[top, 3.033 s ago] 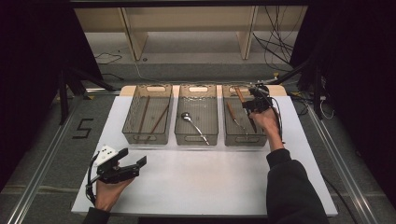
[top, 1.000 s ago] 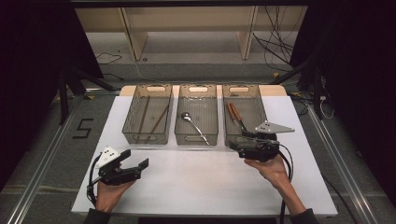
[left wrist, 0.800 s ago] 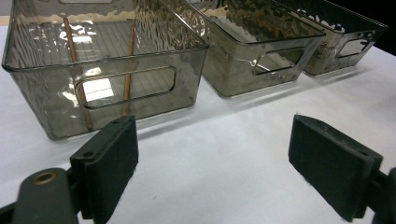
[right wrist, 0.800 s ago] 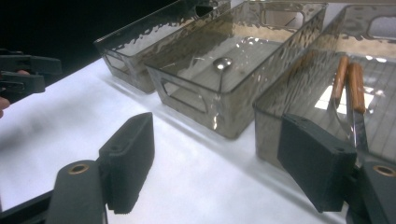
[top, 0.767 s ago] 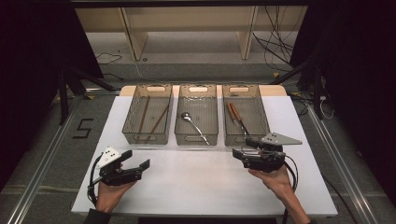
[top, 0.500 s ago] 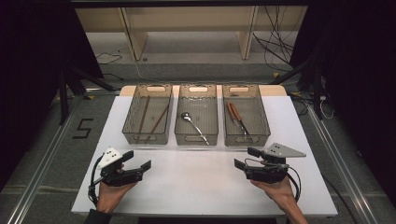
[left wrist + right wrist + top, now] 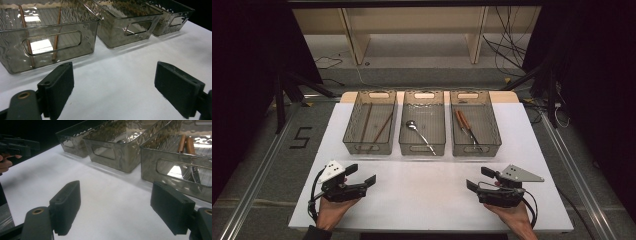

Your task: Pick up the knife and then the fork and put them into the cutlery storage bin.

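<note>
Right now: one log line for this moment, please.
left gripper: open, empty | right gripper: open, empty | knives: right bin | spoon: middle bin | chopsticks: left bin

My left gripper (image 7: pixel 362 176) is black with a white three-cornered plate and a looping black cable. My right gripper (image 7: pixel 475 179) carries a grey plate. Both have flat black rectangular pads (image 7: pixel 58 86), each arm showing a brass-ringed hole.

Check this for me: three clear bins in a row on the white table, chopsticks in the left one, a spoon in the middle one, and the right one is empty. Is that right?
Not quite: the right bin isn't empty. The high view shows two wooden-handled knives lying in it. The rest holds: chopsticks in the left bin, a spoon in the middle bin, all on the white table.
</note>
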`<state>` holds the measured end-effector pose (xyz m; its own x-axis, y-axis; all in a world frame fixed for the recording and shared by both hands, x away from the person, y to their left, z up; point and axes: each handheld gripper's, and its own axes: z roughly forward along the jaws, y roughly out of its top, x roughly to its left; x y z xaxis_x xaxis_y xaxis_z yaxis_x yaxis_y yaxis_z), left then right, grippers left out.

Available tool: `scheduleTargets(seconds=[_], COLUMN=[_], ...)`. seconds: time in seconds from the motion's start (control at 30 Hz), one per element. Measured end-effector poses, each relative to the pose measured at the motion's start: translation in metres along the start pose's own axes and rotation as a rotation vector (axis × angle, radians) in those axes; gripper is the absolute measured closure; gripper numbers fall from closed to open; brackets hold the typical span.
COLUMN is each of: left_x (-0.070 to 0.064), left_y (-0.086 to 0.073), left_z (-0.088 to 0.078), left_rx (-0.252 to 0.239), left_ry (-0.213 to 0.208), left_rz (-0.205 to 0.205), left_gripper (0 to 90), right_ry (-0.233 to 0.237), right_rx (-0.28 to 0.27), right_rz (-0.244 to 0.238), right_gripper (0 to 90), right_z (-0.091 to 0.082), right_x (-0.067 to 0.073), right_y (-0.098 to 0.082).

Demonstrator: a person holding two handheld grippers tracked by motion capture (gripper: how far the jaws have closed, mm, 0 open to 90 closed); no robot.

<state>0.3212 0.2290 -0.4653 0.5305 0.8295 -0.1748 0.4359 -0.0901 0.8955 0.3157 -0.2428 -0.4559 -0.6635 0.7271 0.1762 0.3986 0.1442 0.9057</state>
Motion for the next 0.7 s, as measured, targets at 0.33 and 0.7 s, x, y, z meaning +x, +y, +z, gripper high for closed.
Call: scheduleTargets(seconds=[0.33,0.7], left_x=[-0.0004,-0.0004], left_y=[-0.0001,-0.0003], left_z=[0.0012,0.0017], left_rx=[0.008,0.007], left_ry=[-0.001,0.000], left_rz=[0.009,0.006], left_gripper=[15.6,15.5], right_ry=[-0.010,-0.015], right_rx=[-0.005,-0.014], right_rz=[0.009,0.009], right_gripper=[24.4,24.3], right_z=[0.0009,0.0008], right_x=[-0.0020,-0.0017], right_y=[-0.0015,-0.0009])
